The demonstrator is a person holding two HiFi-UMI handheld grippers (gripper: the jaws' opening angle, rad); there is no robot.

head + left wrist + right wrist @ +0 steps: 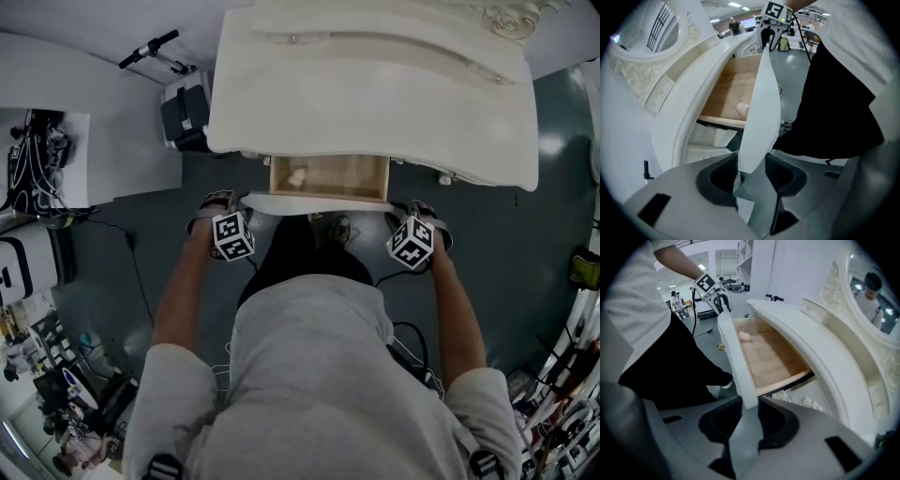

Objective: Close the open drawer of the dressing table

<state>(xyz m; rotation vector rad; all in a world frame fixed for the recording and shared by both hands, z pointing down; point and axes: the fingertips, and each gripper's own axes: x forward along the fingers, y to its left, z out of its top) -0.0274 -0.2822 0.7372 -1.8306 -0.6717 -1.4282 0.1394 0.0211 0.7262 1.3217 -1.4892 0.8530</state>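
Grey floor (pixel 112 272) around a white dressing table (pixel 825 362) w/ a carved oval mirror (pixel 874 301) at its back. Its worktop (pixel 394 122) is curved at the near edge. Drawer (pixel 328 176) sits mid-table just under that edge, pulled out toward the person (pixel 309 375), so its wood bottom shows. Small pale lump (pixel 745 336) lies in the drawer's left part; can't tell what it is. White drawer front (pixel 319 203) runs across btwn the two arms, w/ a small knob (pixel 720 346) on its outer face. L hand-held gripper (pixel 752 171) is at the front's left end, pointing steeply down. The panel's end stands btwn its jaws and fills the gap, a pad on each face, so it's clamped on the front. R hand-held gripper (pixel 749 416) is at the right end, same pose: panel end btwn the jaws, a pad against each side, gripping the front too. Each gripper view looks along the panel to the other gripper at the far end. Person stands close to the drawer, grey shirt, dark trousers, both arms stretched forward. Black case (pixel 183 117) stands on the floor by the table's left side. White desk (pixel 112 141) w/ cables is further left.
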